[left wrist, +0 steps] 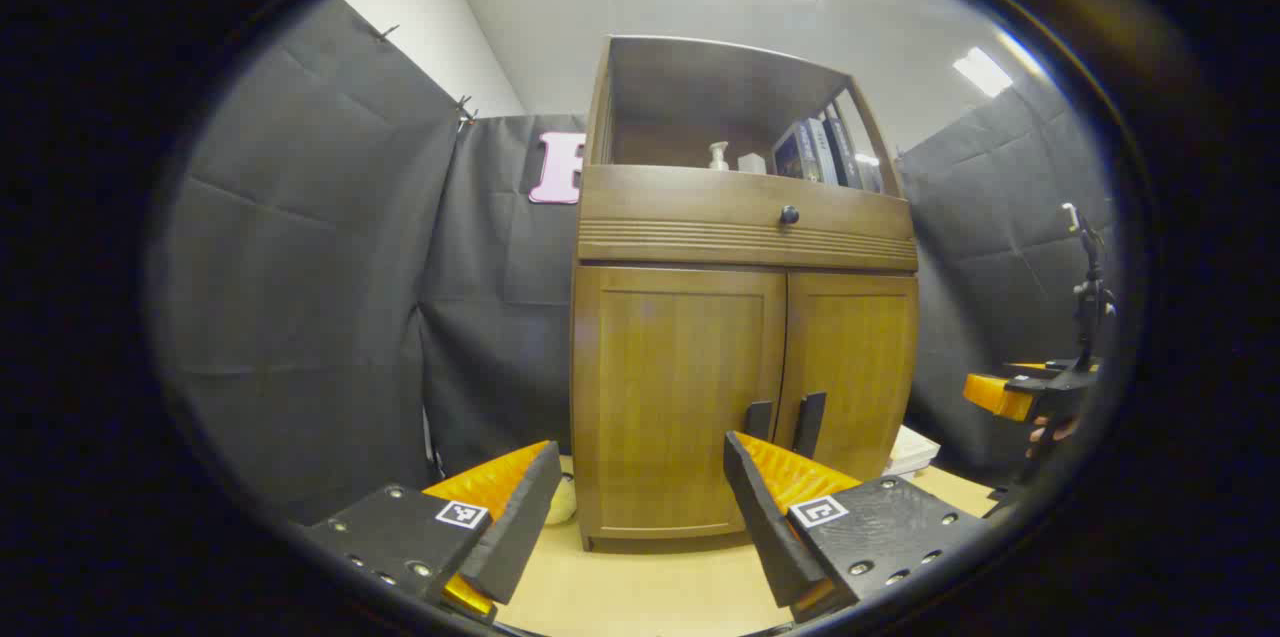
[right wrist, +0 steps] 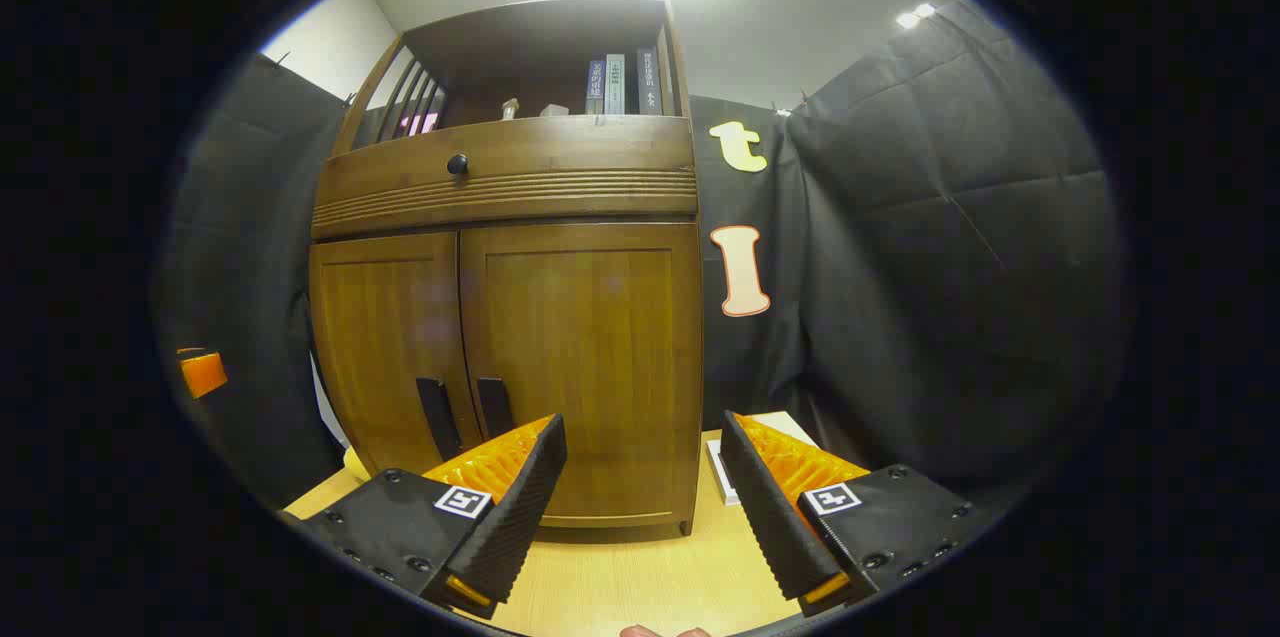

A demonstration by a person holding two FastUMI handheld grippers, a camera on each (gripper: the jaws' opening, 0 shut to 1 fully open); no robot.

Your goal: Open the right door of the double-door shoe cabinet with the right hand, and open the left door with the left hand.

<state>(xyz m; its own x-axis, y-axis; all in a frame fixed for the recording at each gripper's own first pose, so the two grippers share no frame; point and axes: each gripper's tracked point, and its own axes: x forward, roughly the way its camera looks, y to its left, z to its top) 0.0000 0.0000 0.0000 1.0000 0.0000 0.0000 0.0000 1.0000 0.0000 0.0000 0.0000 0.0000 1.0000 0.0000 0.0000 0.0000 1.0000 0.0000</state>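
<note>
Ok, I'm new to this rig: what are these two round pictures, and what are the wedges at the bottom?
Each picture comes from a camera riding on a hand-held gripper, looking along its two fingers; those are the wedges. The left gripper faces the left door; the right gripper faces the right door. Both grippers are open and hold nothing. The shoe cabinet stands on a light wooden table, both doors closed, with two dark handles at the middle. The right gripper also shows far right in the left gripper view.
</note>
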